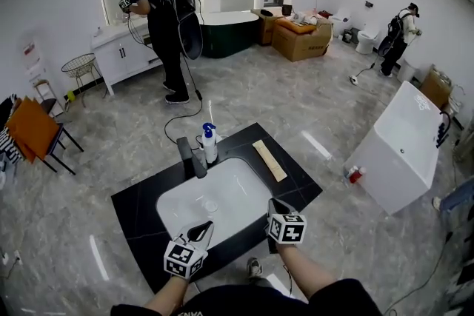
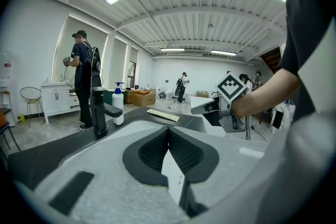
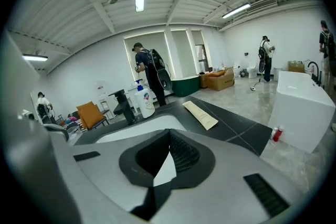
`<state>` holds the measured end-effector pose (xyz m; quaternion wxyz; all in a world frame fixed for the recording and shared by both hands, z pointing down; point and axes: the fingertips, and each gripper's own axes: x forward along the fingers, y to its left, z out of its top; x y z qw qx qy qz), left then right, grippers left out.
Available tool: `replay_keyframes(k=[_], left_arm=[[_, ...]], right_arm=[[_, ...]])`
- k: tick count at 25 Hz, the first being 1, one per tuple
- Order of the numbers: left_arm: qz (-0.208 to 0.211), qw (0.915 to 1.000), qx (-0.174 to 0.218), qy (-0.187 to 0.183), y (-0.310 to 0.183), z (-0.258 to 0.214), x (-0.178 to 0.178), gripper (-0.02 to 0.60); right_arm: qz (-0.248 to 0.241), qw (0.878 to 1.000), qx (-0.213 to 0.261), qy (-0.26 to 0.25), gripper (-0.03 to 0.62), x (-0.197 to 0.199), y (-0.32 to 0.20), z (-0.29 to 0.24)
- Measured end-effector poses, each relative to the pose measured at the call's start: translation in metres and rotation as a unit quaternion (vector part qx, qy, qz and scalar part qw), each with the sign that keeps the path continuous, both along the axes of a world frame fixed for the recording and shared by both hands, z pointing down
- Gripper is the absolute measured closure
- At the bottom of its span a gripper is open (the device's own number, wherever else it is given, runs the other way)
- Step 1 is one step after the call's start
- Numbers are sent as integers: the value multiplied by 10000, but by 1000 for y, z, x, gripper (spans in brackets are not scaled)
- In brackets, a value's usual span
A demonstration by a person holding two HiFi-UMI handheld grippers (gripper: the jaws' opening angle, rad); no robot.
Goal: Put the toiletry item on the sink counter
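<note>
A black sink counter [image 1: 141, 207] holds a white basin [image 1: 222, 196] with a black faucet [image 1: 191, 158] behind it. A white pump bottle with a blue top [image 1: 209, 143] stands upright on the counter beside the faucet. A long, flat beige packet [image 1: 269, 160] lies on the counter right of the basin. My left gripper [image 1: 204, 228] hovers at the basin's near edge, jaws shut and empty [image 2: 168, 131]. My right gripper [image 1: 275, 203] hangs over the counter's near right part, also shut with nothing between its jaws [image 3: 169, 134]. Bottle [image 3: 144, 101] and packet [image 3: 200, 114] lie ahead of it.
A tall white bathtub [image 1: 404, 148] stands on the right with a small red bottle [image 1: 356, 175] on the floor by it. A person [image 1: 159, 18] stands at a white vanity far behind, with a dark tub [image 1: 226, 33] and cardboard boxes [image 1: 300, 37] beyond. An orange chair [image 1: 33, 126] stands at left.
</note>
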<state>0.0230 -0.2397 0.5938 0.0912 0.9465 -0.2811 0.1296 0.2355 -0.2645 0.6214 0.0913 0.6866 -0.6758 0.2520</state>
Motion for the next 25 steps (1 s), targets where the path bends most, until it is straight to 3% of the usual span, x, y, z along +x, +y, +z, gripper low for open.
replay_keyframes(k=[5, 16, 25], left_arm=[[173, 9998, 32, -60, 14, 2, -19, 574], [470, 9988, 129, -58, 48, 1, -50, 574], [681, 9976, 101, 60, 78, 2, -60, 574]], right_arm=[[-62, 9992, 276, 297, 594, -37, 32, -13], [228, 9985, 498, -3, 595, -91, 98, -18], [429, 9978, 495, -29, 595, -111, 137, -18]])
